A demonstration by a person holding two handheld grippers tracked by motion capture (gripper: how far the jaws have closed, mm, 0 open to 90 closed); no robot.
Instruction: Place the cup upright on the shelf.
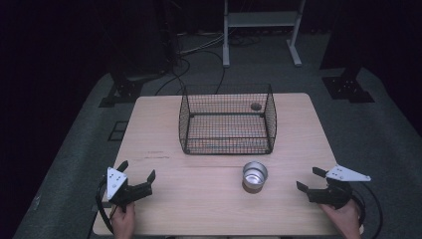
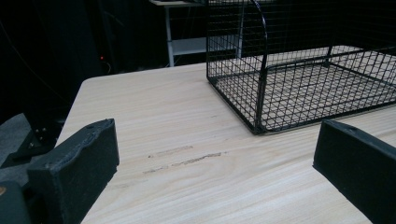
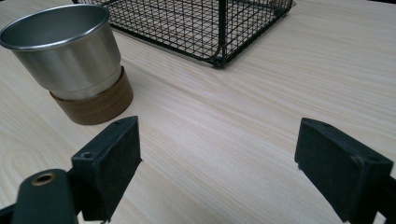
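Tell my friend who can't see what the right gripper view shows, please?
A steel cup with a brown base stands on a wooden table, left of the open hand-held gripper. A black wire basket sits behind, its corner near the cup.

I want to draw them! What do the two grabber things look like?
Each gripper, left and right, is black with two blocky jaws, a grey three-cornered plate with small holes on top, and a black cable looping behind. Bare hands hold them; no sleeves show.
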